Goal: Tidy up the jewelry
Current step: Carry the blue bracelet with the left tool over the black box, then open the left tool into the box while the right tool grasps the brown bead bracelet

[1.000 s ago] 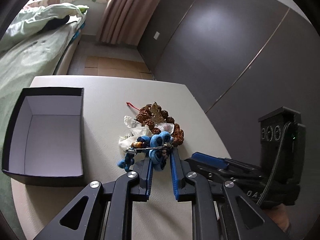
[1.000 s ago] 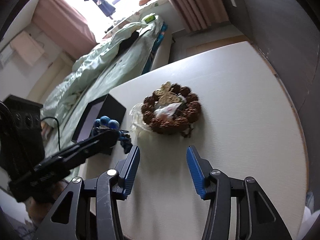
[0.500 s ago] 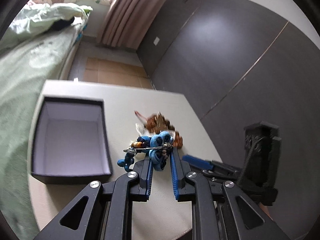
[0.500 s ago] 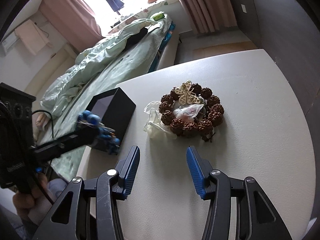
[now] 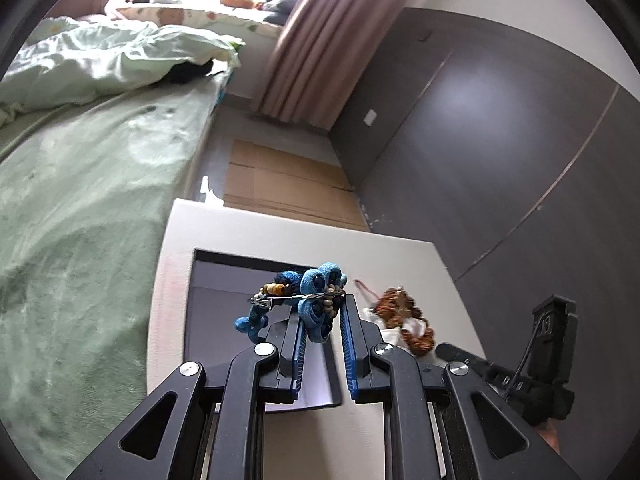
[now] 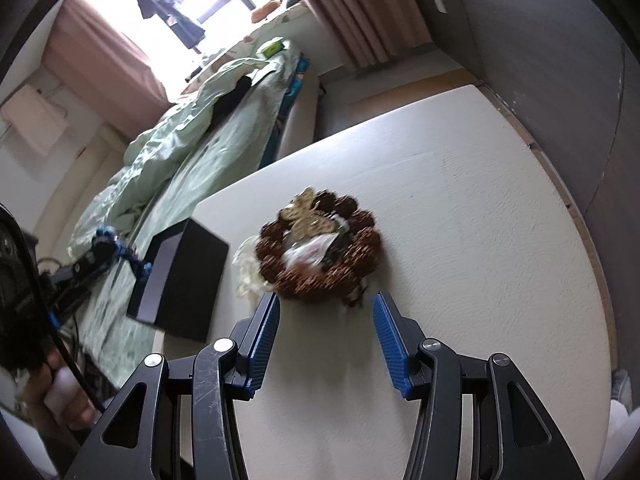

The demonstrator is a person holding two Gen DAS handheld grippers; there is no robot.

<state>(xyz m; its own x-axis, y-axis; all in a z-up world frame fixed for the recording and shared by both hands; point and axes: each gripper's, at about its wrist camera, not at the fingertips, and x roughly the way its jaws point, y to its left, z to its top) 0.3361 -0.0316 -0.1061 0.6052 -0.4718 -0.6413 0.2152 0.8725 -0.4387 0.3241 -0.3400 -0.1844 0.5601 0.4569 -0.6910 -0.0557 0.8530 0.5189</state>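
Observation:
My left gripper (image 5: 322, 309) is shut on a blue beaded bracelet (image 5: 312, 292) with a metal clasp, held in the air over the open black box (image 5: 224, 276) with its pale lining. From the right wrist view that bracelet (image 6: 116, 248) hangs above and left of the black box (image 6: 180, 276). A brown beaded bracelet (image 6: 320, 248) with a gold butterfly charm and small clear bags lies on the white table (image 6: 460, 208). My right gripper (image 6: 326, 322) stands open just short of it, nothing between its fingers. The same brown bracelet (image 5: 404, 312) shows right of the box.
A bed with green bedding (image 5: 80, 208) runs along the table's left side. A dark wall (image 5: 500, 128) lies to the right and curtains (image 5: 316, 40) beyond. A hand (image 6: 60, 396) grips the left tool's handle.
The left gripper has carried the blue bracelet up and leftward, from beside the brown bracelet to over the black box. The right gripper has edged closer to the brown bracelet.

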